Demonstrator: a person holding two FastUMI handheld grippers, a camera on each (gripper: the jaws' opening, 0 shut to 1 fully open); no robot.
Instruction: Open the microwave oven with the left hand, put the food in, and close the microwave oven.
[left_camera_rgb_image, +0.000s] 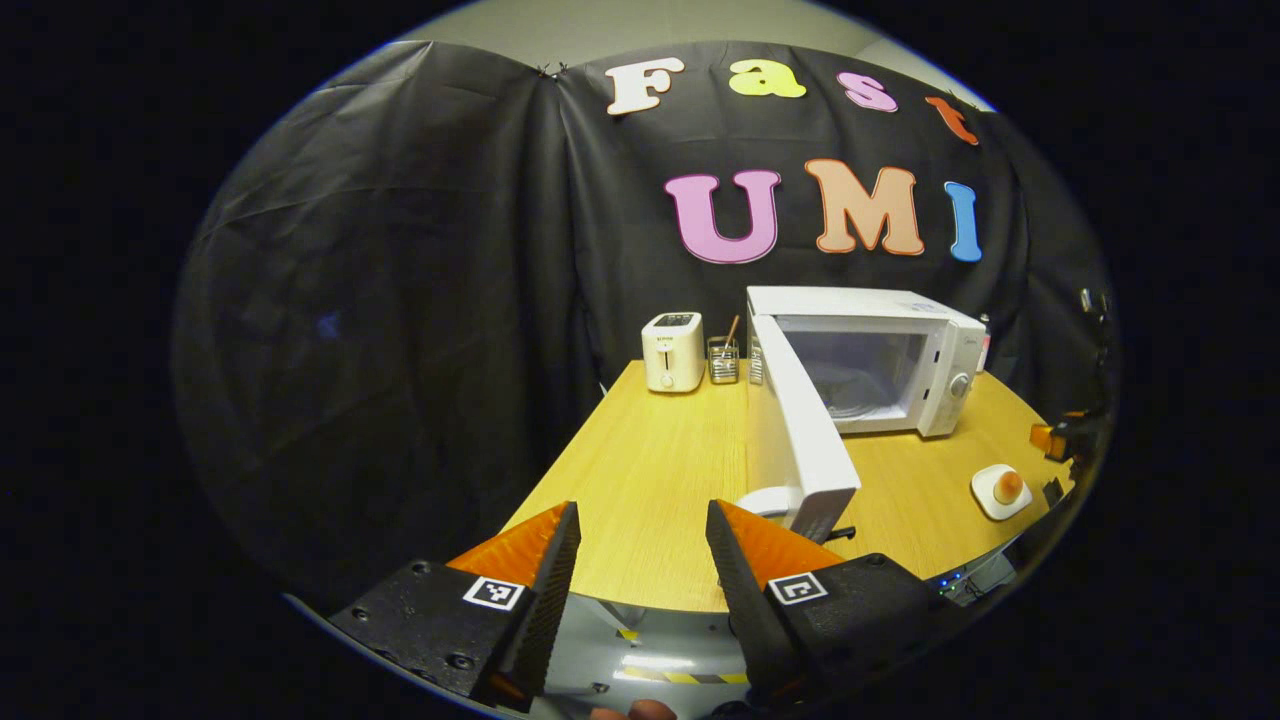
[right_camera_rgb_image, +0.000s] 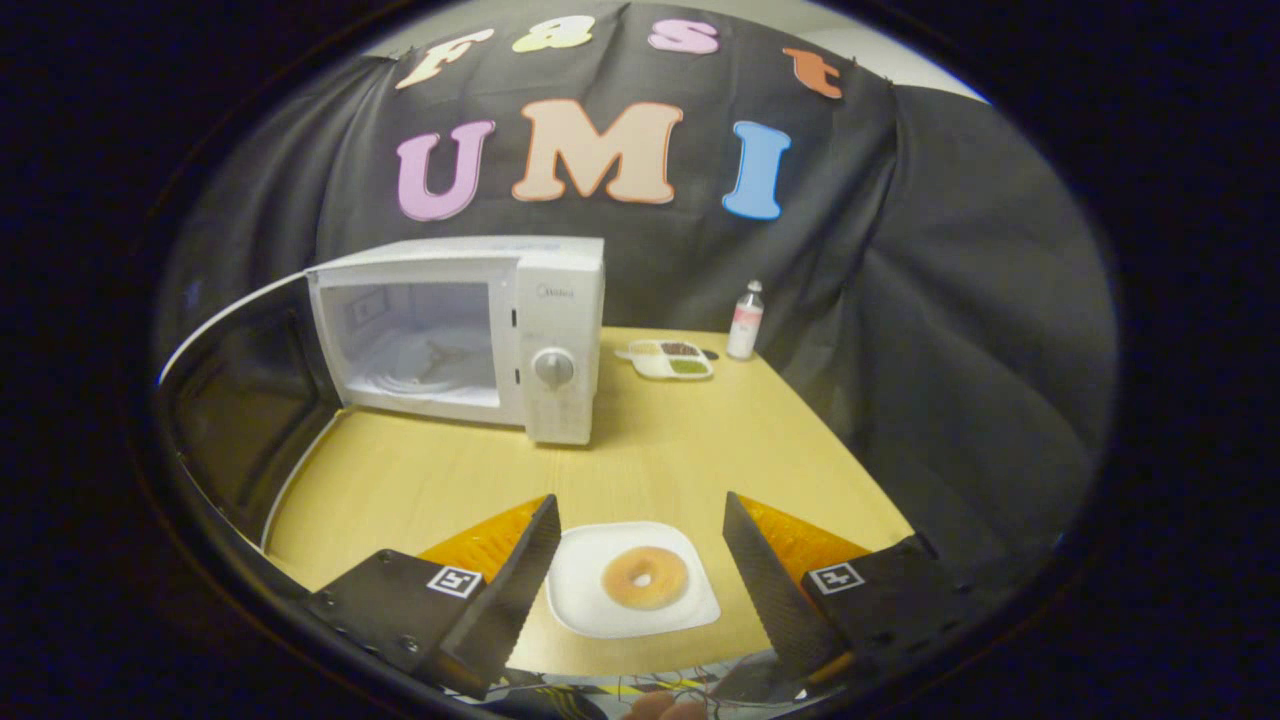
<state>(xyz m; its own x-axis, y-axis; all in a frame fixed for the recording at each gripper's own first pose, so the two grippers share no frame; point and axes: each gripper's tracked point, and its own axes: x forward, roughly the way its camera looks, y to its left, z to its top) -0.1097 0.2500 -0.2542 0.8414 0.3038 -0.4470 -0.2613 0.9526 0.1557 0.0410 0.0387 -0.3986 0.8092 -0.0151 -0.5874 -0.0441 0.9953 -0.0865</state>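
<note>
Plate (right_camera_rgb_image: 632, 578): holds doughnut (right_camera_rgb_image: 645, 577) — between spread right gripper (right_camera_rgb_image: 640, 540) fingers.
Microwave (right_camera_rgb_image: 470, 335): door open.
Left gripper (left_camera_rgb_image: 640, 545): spread — nothing held.

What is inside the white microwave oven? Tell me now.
The open white microwave oven holds only its round glass turntable; no food is in it. The swung-out door hides part of the cavity in the left gripper view.

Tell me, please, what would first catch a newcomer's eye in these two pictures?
The white microwave oven stands at the back of the wooden table with its door swung wide open and its chamber bare. Next comes the doughnut on a white square plate near the table's front edge, framed by the open jaws of the right gripper. A white toaster stands left of the oven.
</note>
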